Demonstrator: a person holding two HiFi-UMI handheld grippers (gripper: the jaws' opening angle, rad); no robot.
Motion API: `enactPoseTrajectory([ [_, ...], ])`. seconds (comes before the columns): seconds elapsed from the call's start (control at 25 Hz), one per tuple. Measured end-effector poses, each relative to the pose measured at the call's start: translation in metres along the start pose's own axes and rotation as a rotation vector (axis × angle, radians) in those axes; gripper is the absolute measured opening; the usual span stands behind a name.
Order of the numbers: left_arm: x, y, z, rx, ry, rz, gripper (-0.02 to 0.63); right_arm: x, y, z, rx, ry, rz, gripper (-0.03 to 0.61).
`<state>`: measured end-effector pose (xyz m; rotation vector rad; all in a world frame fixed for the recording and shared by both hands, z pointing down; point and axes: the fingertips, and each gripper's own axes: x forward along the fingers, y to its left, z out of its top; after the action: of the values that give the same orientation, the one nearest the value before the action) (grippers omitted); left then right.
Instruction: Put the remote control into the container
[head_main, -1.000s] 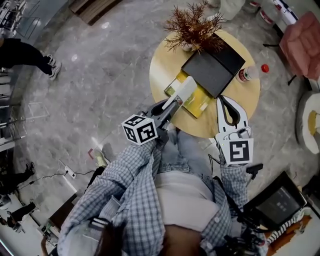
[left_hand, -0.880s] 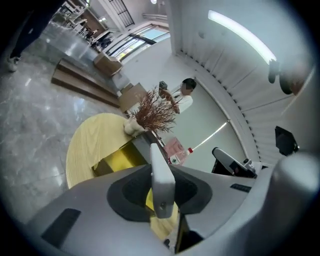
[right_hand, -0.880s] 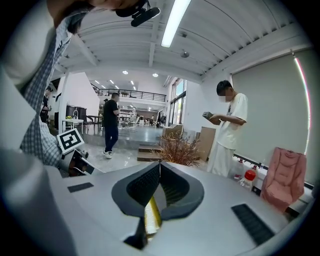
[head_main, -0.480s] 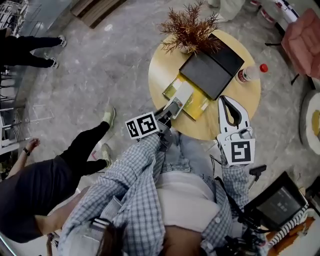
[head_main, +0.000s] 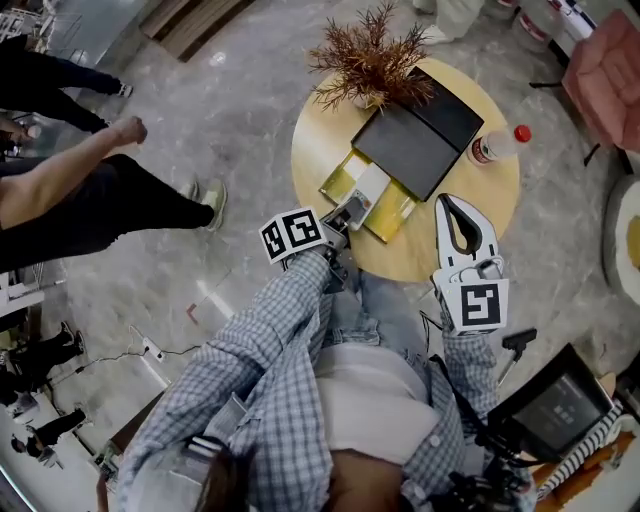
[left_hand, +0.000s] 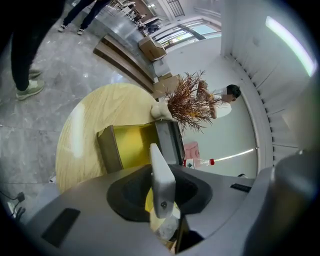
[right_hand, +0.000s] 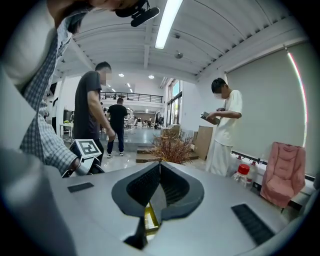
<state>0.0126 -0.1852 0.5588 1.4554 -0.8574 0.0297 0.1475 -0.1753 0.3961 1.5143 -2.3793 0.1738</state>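
Note:
A white remote control (head_main: 368, 187) is clamped in my left gripper (head_main: 348, 212), which is shut on its near end. The remote hangs over the open yellow container (head_main: 398, 208) on the round wooden table (head_main: 320, 140). In the left gripper view the remote (left_hand: 156, 157) stands edge-on between the dark pads of the left gripper (left_hand: 163, 187), with the yellow container (left_hand: 127, 145) just beyond it. My right gripper (head_main: 447, 200) hovers over the table's near right edge, shut with nothing in it. In its own view the right gripper (right_hand: 160, 165) shows its tips pressed together.
A flat black case (head_main: 415, 140) lies behind the container, touching it, and a pot of dried brown twigs (head_main: 368, 62) stands at the far edge. A red-capped bottle (head_main: 498, 146) lies at the table's right. People (head_main: 90, 205) move on the floor to the left.
My left gripper has rolled and sunk, bringing the remote lower over the yellow container. The right gripper has barely shifted. A person has walked in across the floor at the left.

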Motion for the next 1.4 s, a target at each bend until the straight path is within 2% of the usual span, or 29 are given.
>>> enactPoseTrajectory([
  [0.44, 0.021, -0.003, 0.009, -0.073, -0.032, -0.015, 0.095, 0.003, -0.003, -0.007, 0.038, 0.007, -0.003, 0.006],
  [1.04, 0.034, -0.001, 0.008, -0.097, -0.04, -0.061, 0.095, 0.004, -0.001, -0.015, 0.057, 0.034, 0.012, 0.006],
  [1.4, 0.032, -0.003, 0.005, -0.086, 0.002, -0.095, 0.095, 0.006, 0.002, -0.015, 0.057, 0.044, 0.013, 0.008],
])
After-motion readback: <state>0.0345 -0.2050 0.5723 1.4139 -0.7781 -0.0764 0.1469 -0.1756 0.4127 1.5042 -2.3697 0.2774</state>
